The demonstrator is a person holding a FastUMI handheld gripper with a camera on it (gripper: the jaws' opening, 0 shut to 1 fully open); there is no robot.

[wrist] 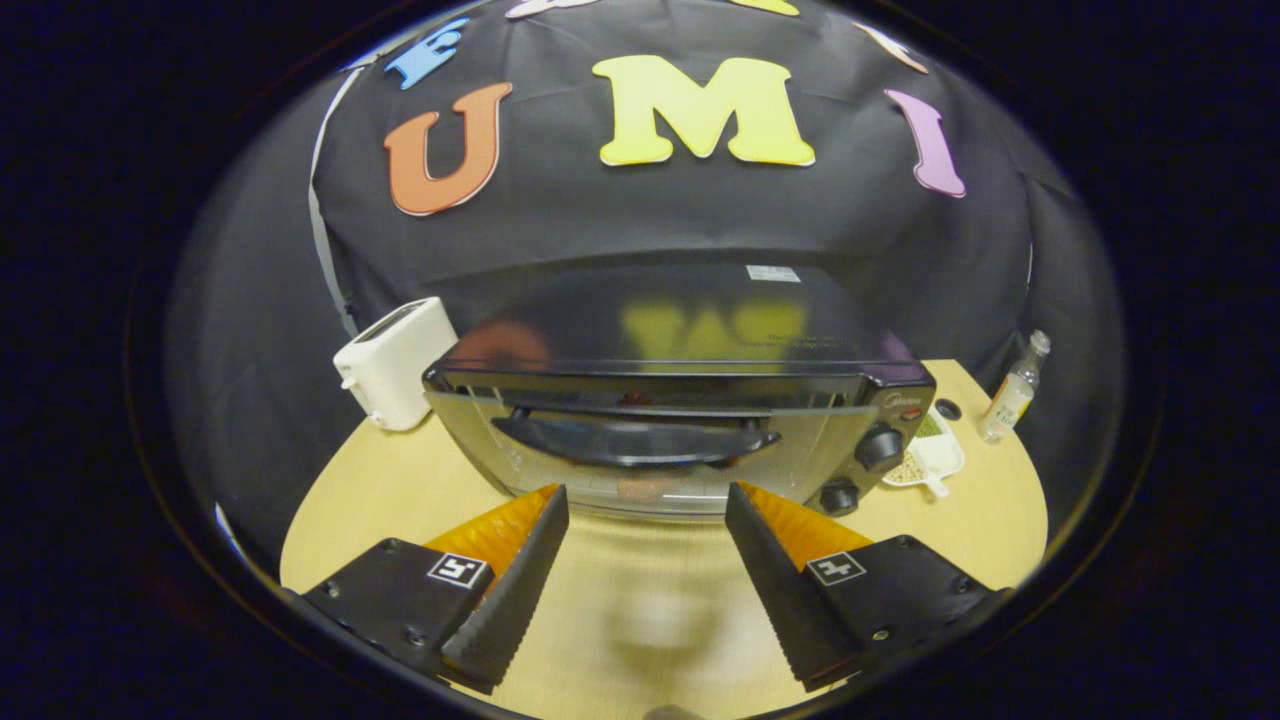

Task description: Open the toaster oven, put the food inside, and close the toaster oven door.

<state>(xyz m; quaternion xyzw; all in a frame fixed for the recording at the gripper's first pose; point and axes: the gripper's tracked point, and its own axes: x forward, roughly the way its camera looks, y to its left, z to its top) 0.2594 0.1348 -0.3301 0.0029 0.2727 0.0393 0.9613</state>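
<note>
Facing the toaster oven (680, 430) square on, I hold my gripper (646, 500) low over the surface (380, 490) with its fingers spread wide and nothing between them. The oven stands just ahead of the fingertips, its glass door (560, 450) up and closed, and the long dark handle (635, 442) runs across the door's upper part, centred on the gap between my fingers. I judge that lining up is deliberate: a gap this wide leaves room to take the handle from straight in front.

Something small and reddish-brown (640, 489) shows low behind the glass, too blurred for me to say whether it is the food or a reflection. So the scene fits two stages: the door shut with the food yet to go in, or the door shut with the food already inside. I cannot settle which.

The two knobs (878, 447) sit on the panel beside the door, clear of the handle. A white toaster (395, 362) stands beside the oven on one side; on the other, a small white dish (935, 458) and a clear bottle (1013, 392) are parked well away from where the door would swing down.
</note>
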